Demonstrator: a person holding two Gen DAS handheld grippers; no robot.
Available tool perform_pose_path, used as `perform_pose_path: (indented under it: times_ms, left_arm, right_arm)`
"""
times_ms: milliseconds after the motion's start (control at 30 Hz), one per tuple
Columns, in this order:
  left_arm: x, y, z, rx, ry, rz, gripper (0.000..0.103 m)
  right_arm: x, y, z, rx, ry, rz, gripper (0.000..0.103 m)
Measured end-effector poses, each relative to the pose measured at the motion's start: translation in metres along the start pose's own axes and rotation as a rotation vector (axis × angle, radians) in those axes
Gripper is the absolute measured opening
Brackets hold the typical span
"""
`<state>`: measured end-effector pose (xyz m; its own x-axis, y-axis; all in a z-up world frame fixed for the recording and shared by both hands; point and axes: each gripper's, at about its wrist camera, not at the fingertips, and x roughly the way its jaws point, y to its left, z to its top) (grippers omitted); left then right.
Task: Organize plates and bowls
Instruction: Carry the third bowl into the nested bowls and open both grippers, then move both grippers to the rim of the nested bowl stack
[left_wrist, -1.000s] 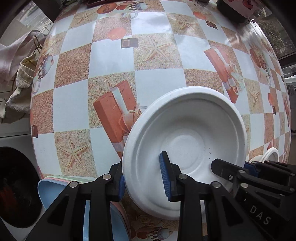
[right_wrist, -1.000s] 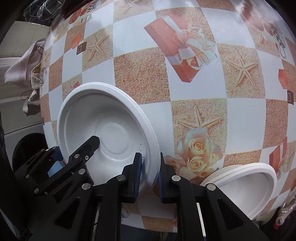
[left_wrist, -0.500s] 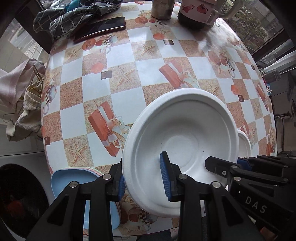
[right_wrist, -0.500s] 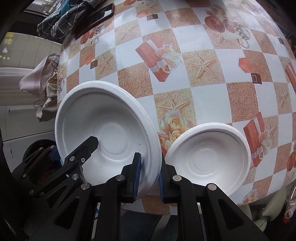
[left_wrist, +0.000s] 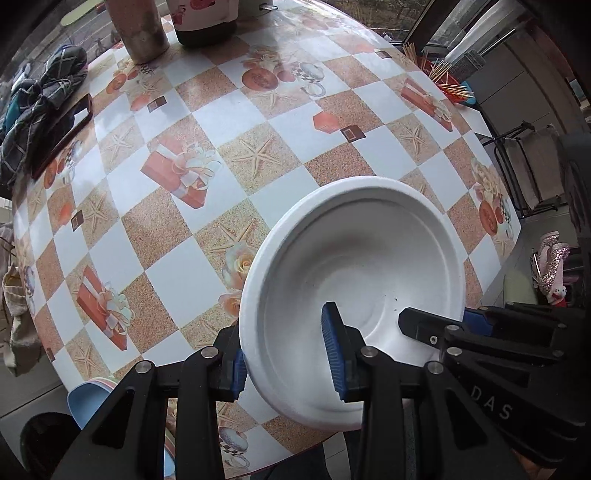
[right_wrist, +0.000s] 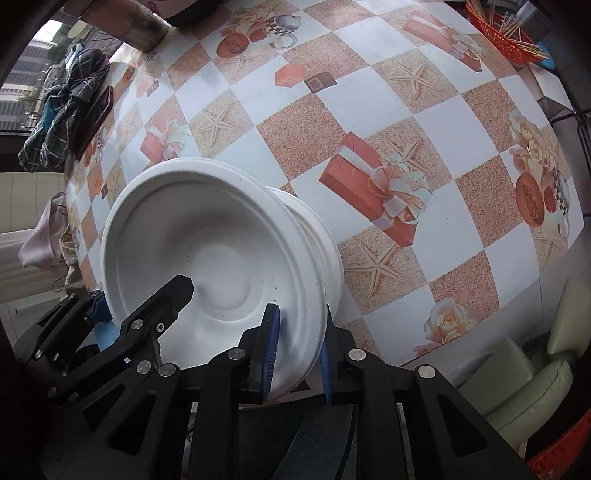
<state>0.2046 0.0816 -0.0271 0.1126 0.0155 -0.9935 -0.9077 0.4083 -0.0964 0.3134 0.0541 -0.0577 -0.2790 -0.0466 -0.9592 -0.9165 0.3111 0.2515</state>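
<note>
both grippers clamp one white plate (right_wrist: 221, 266) by opposite rims, the left gripper (left_wrist: 286, 356) on its left rim, the right gripper (right_wrist: 297, 354) on its right. it hangs tilted above a smaller white bowl (right_wrist: 317, 236) near the table (right_wrist: 424, 122)'s front edge, so lowering straight down should nest them.

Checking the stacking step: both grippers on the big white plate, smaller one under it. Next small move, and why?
Probably lower it straight down. The left gripper and right gripper pinch opposite rims of the big plate, which hangs over the smaller plate, covering most of it. Releasing now would likely drop it crooked.
</note>
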Motion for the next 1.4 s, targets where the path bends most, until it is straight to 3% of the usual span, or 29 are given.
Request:
perform_pose_path:
  times_ms: [100, 267, 467, 567, 767, 1000, 1400]
  left_arm:
    - [0.008, -0.008, 0.003, 0.030, 0.018, 0.014, 0.039]
    - [0.012, -0.007, 0.007, 0.039, 0.039, 0.027, 0.052]
    - [0.001, 0.005, 0.004, 0.036, 0.023, -0.025, 0.069]
    - [-0.010, 0.013, 0.001, 0.032, 0.013, -0.062, 0.077]
    - [-0.018, 0.028, -0.016, 0.053, 0.069, -0.093, 0.079]
    - [-0.006, 0.023, -0.036, 0.079, 0.178, -0.064, 0.079]
    - [-0.010, 0.009, -0.026, 0.170, 0.191, 0.001, 0.093]
  right_arm:
    - [0.000, -0.011, 0.002, 0.017, 0.001, -0.001, 0.021]
    - [-0.001, -0.012, 0.009, 0.016, -0.015, 0.001, 0.021]
    - [-0.010, -0.023, 0.014, 0.036, -0.032, 0.004, 0.025]
    - [-0.017, -0.032, 0.014, 0.060, -0.061, 0.016, 0.100]
    - [-0.012, -0.039, 0.006, 0.074, -0.034, -0.008, 0.102]
    - [0.000, -0.025, -0.016, -0.003, -0.022, 0.004, 0.102]
    - [-0.015, -0.021, -0.019, 0.001, -0.074, -0.003, 0.102]
